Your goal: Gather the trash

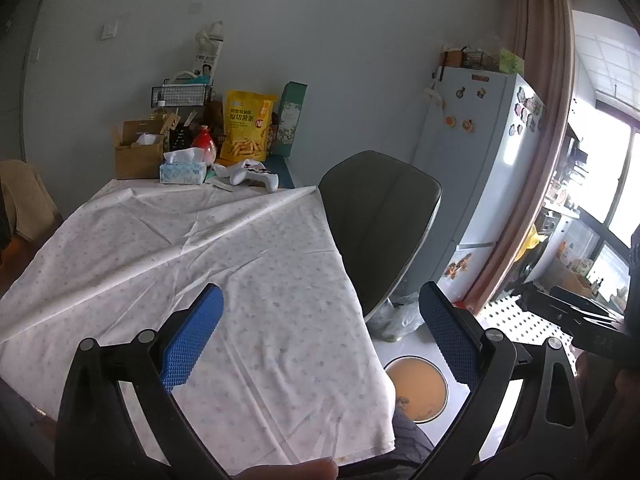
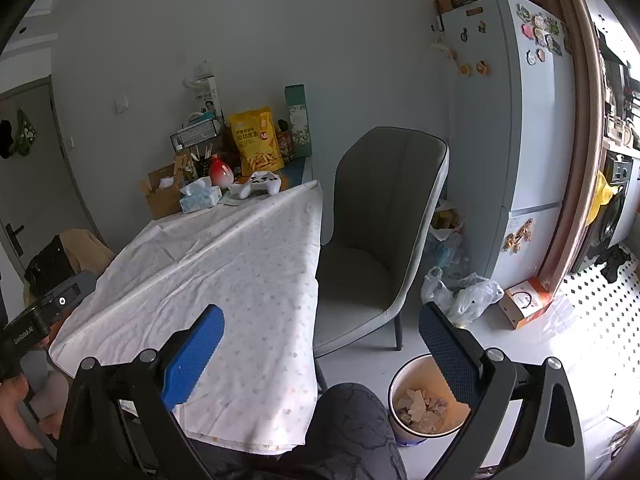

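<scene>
I held both grippers above the near end of the table with the dotted tablecloth (image 2: 224, 280). The left gripper (image 1: 320, 344) had its blue fingers spread wide and carried nothing; the right gripper (image 2: 320, 356) was spread the same way and also carried nothing. The trash bin (image 2: 404, 432) stood on the floor just to the right of the tablecloth's near corner, and crumpled paper scraps (image 2: 420, 406) already lay inside it. On the cloth near me I saw no loose trash. At the far end of the tablecloth were a tissue box (image 2: 200, 198), a white game controller (image 2: 262, 186) and a yellow snack bag (image 2: 258, 144). I judged that the collecting was almost finished, or between two pieces. The next move called for searching that far end for something to throw away.
</scene>
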### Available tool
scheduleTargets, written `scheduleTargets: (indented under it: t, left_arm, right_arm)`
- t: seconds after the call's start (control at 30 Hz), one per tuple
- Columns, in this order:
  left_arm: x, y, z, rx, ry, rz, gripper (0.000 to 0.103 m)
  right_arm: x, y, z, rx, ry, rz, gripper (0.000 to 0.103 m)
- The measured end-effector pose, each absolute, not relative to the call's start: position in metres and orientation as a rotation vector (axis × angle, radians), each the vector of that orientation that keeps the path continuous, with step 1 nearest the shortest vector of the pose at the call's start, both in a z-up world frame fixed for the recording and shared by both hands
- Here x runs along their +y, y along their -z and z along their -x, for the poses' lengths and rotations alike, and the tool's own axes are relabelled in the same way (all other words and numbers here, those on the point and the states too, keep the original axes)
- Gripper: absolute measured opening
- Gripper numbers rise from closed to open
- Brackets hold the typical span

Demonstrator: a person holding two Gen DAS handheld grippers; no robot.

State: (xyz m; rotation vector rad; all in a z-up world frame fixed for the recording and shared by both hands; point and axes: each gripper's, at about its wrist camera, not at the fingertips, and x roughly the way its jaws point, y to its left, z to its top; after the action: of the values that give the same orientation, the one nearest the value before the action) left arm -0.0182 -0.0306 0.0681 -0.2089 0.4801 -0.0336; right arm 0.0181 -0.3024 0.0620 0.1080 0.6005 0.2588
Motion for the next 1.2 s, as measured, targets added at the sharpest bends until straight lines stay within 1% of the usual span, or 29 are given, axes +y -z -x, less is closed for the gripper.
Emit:
scheduleTargets:
  t: [1.2]
  left_arm:
    - [-0.0303,-0.0752,0.0264,0.469,0.039,0.207,0.097]
  right_arm:
    - [-0.2948,-0.0711,-0.0128,0.589,-0.279,-0.098,0.095]
